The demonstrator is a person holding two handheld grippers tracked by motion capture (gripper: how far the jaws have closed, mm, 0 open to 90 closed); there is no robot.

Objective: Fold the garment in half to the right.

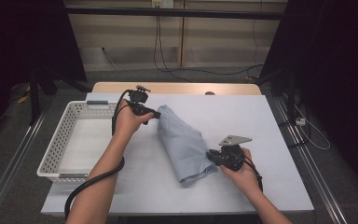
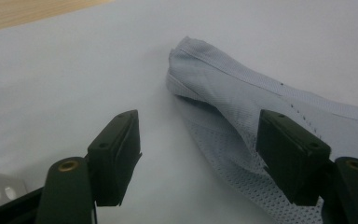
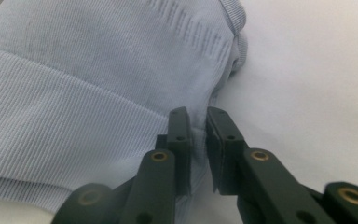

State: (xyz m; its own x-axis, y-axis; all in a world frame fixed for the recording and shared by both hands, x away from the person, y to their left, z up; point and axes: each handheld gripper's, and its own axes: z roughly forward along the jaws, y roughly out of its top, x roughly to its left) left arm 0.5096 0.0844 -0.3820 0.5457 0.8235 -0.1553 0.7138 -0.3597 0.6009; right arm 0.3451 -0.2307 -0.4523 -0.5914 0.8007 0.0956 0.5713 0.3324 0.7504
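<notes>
Scene: from my remote seat I see a folded pale blue garment (image 1: pixel 182 142) lying slantwise on the white counter (image 1: pixel 242 116), a person's forearms coming in from the near edge
Garment: near the counter's middle, one end toward the far left, the other toward the near right; its knit is ribbed on top, with a mesh layer showing at the far end
Left hand-held gripper (image 1: pixel 157 115): at the garment's far end, jaws standing wide; in the left gripper view one jaw sits over bare counter, the other against the mesh fabric, with nothing pinched between them
Right hand-held gripper (image 1: pixel 211 155): at the garment's near right edge, jaws narrow; in the right gripper view a thin fold of the cloth sits between them, and I read it as pinched
Basket (image 1: pixel 67 133): white, slotted, at the counter's left edge, just beside my left forearm
</notes>
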